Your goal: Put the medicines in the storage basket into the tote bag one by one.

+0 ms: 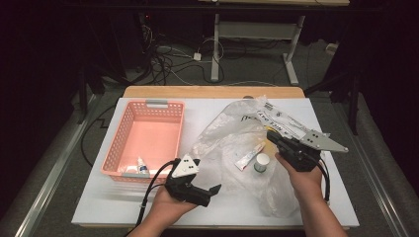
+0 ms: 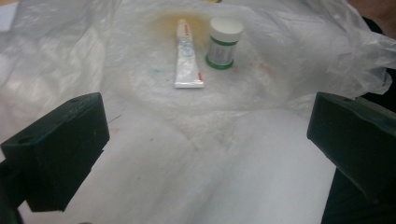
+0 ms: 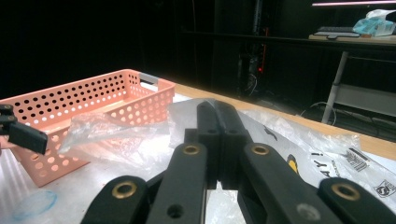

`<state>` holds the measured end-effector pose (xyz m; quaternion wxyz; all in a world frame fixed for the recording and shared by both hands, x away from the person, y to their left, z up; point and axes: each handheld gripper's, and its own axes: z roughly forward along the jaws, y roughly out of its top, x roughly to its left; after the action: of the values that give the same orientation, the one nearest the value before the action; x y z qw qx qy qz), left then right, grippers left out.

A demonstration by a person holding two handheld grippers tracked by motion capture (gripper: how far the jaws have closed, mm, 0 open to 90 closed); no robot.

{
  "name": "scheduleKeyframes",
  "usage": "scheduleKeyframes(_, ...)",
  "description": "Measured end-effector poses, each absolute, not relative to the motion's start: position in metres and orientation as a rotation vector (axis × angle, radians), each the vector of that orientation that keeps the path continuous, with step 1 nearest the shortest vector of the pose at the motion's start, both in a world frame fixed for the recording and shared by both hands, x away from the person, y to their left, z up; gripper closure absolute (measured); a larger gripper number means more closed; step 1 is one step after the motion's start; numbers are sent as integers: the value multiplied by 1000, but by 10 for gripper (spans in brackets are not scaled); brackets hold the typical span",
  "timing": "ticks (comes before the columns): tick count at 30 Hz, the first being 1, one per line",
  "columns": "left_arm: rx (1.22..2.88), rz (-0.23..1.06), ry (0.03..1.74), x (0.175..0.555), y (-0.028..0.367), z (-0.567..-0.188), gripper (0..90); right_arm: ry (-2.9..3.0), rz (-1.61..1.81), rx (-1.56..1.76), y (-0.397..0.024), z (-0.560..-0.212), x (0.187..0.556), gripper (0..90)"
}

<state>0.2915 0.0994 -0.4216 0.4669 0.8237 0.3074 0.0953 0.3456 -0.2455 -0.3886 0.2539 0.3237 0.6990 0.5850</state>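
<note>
A clear plastic bag [image 1: 227, 138] lies crumpled across the middle of the white table top. Inside it lie a white tube [image 1: 248, 157] and a small green jar with a white lid [image 1: 262, 162]. My right gripper [image 1: 271, 135] is shut on the bag's upper edge, lifting the film a little; its jaws [image 3: 218, 122] meet with plastic around them. My left gripper [image 1: 209, 193] hovers near the table's front edge, pointing right toward the bag, open and empty. Beyond the left gripper's wide jaws [image 2: 205, 140] lie the tube [image 2: 187, 56] and the jar [image 2: 223, 43] under the film.
A pink perforated basket [image 1: 122, 129] stands at the left with a small white bottle [image 1: 142, 168] in its near corner. Printed packaging [image 1: 289, 121] lies under the bag at the back right. Bare white surface [image 1: 123, 207] runs along the front.
</note>
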Motion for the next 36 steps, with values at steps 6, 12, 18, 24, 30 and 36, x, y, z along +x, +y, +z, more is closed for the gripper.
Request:
scheduleKeyframes(6, 2007, 269, 807, 295, 119, -419, 0, 1899, 1590, 881, -245, -389, 346, 900)
scheduleKeyframes(12, 1993, 310, 864, 302, 137, -416, 0, 1896, 1594, 880, -246, -388, 345, 900)
scheduleKeyframes(18, 1982, 351, 939, 310, 157, -418, 0, 1893, 1593, 878, -246, -387, 345, 900)
scheduleKeyframes(24, 1960, 378, 1003, 317, 176, -418, 0, 1889, 1596, 889, -246, -387, 344, 900)
scheduleKeyframes(30, 1964, 413, 1078, 320, 192, -417, 0, 1892, 1595, 885, -246, -388, 345, 900)
scheduleKeyframes(36, 1959, 425, 1141, 325, 208, -419, 0, 1897, 1594, 882, -246, -389, 345, 900)
